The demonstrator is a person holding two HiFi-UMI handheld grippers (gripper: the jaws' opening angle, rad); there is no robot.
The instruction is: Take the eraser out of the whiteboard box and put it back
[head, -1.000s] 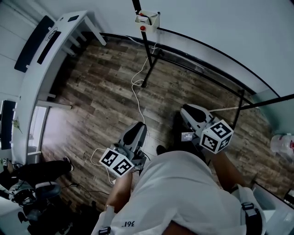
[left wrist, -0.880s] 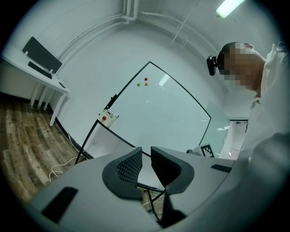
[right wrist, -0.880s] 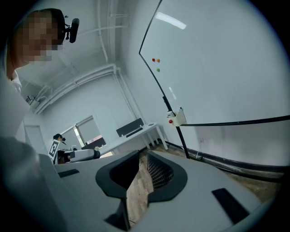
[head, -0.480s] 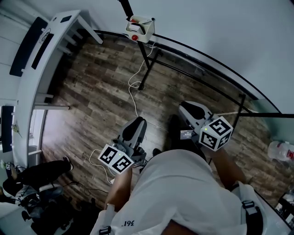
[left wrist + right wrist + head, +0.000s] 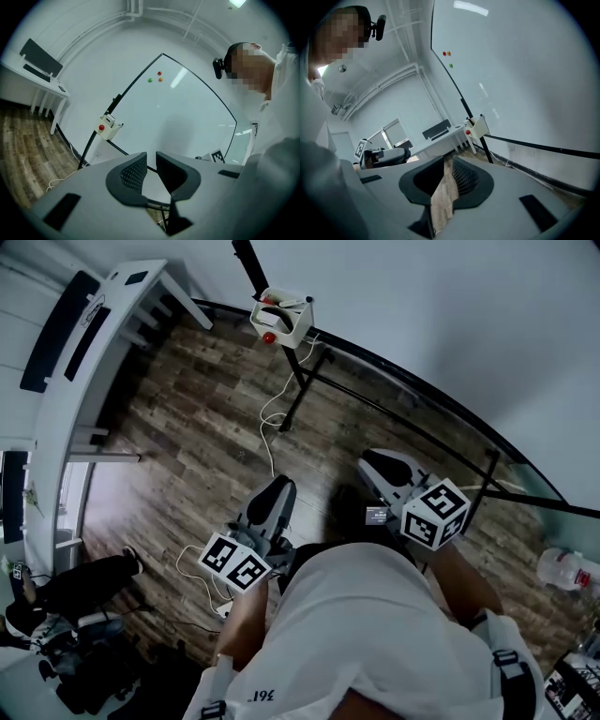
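Note:
The white whiteboard box (image 5: 283,322) hangs on the whiteboard stand at the top of the head view, with a red magnet (image 5: 269,337) on its side and a dark eraser (image 5: 272,303) lying in it. The box also shows in the left gripper view (image 5: 108,128) and the right gripper view (image 5: 477,126). My left gripper (image 5: 275,495) and right gripper (image 5: 377,465) are held over the wood floor, well short of the box. In their own views the left gripper (image 5: 151,158) and the right gripper (image 5: 448,160) each show a narrow gap with nothing in it.
The whiteboard (image 5: 187,108) carries three small magnets (image 5: 159,77), and its black stand legs (image 5: 298,381) reach onto the floor. A white cable (image 5: 270,427) trails beneath. A white desk (image 5: 84,343) lines the left wall. A plastic bottle (image 5: 565,568) sits at right, and someone's legs (image 5: 75,582) at lower left.
Both grippers have travelled forward toward the whiteboard. The box now sits lower and larger in the head view. Neither jaw gap has changed.

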